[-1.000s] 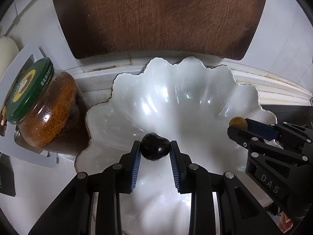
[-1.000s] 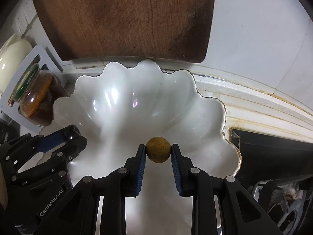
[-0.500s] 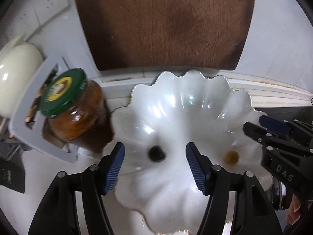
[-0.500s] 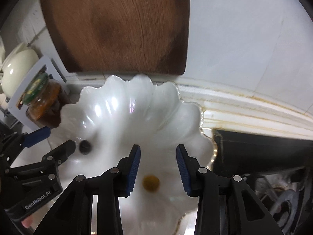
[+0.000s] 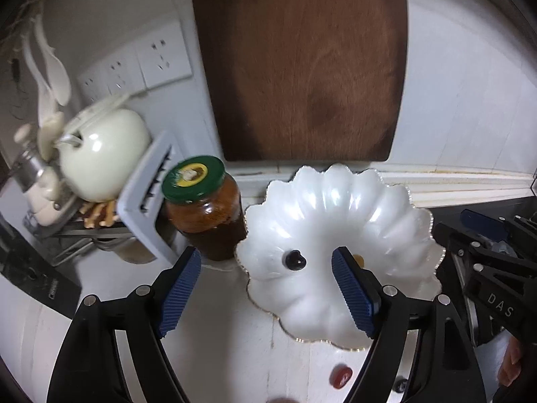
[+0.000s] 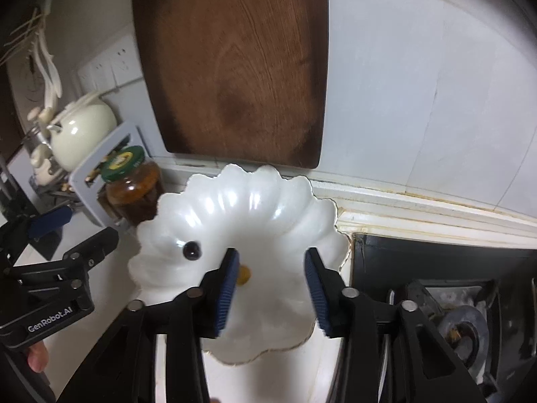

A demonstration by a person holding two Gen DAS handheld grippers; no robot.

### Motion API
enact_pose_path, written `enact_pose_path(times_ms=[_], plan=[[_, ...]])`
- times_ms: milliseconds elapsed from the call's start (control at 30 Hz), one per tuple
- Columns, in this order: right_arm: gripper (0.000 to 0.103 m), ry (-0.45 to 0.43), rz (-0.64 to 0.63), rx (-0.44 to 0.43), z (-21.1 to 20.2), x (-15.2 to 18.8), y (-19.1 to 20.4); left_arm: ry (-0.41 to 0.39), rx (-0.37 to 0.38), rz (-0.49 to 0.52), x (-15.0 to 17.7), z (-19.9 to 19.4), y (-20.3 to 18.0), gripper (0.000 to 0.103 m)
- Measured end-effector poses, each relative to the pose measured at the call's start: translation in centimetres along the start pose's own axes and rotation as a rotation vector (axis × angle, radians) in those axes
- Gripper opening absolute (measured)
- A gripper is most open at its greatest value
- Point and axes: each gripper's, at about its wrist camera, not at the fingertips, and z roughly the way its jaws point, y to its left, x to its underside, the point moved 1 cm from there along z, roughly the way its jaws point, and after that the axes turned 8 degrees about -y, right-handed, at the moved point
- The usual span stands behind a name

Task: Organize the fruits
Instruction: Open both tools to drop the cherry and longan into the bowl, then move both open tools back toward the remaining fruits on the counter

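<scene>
Two fruits, dark plum (image 5: 295,259) and yellow fruit (image 6: 244,274), lie in scalloped white dish (image 5: 335,201); left tongs (image 5: 266,288) and right tongs (image 6: 272,285) both empty, jaws opening.

Dark glossy fruit (image 5: 294,260) lies left in the white scalloped dish (image 5: 396,235); small yellow fruit (image 6: 244,274) lies just right, apart.

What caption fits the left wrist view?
Left gripper, jaws opening and empty, above scalloped white dish holding dark fruit and yellow fruit.

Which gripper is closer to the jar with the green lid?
Left. The left gripper hangs just in front of the jar; the right gripper is across the white dish, farther away.
</scene>
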Motion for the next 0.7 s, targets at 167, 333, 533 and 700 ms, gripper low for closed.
enact_pose_path(times_ms=[167,333,533,700], plan=[[0.052,-0.042,-0.003,-0.002,-2.8,0.5,0.7,-0.059,-0.028,0.013,0.8,-3.5,0.3,0.080],[0.052,-0.083,-0.007,-0.018,-5.6,1.2,1.4,-0.105,-0.028,0.009,1.7,-6.5,0.7,0.080],[0.052,-0.129,-0.043,-0.013,-8.2,2.1,2.6,-0.134,-0.023,-0.007,2.9,-9.4,1.6,0.080],[0.052,-0.146,-0.057,-0.033,-10.0,2.9,3.3,-0.154,-0.029,-0.020,3.9,-11.5,2.3,0.082]])
